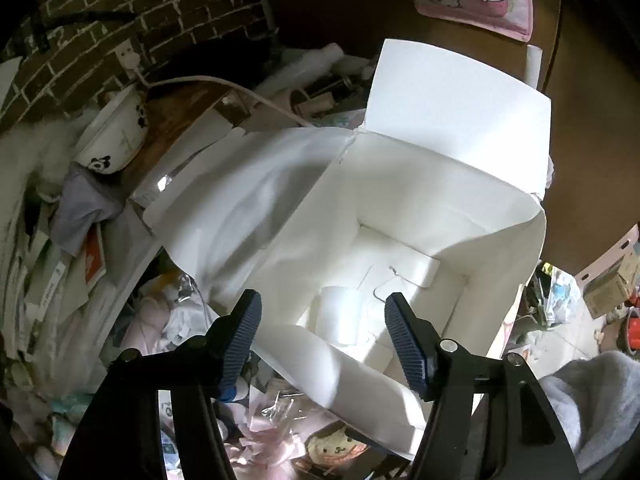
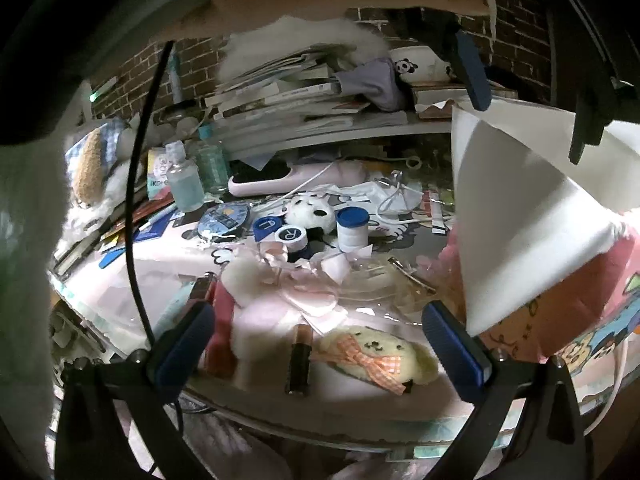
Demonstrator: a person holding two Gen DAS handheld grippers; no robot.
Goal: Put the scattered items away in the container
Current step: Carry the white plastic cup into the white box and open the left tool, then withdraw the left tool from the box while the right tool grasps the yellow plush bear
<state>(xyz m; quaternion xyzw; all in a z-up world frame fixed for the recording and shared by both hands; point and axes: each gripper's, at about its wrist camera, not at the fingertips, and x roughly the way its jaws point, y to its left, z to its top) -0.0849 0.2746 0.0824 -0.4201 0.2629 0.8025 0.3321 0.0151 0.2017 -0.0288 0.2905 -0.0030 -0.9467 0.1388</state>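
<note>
Left tool spread above white box, empty

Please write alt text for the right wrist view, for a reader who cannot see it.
The open right gripper hovers over a cluttered desk, above a cream plush toy with an orange gingham bow and a dark lipstick tube. A white box flap fills the right side; bottles, a blue-lidded jar and stacked books lie behind.

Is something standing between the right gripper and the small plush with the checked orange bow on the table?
Nothing visible does. The plush lies in the open, just ahead of the open right gripper, between its fingers. A dark lipstick tube lies beside it on its left but does not cover it.
</note>
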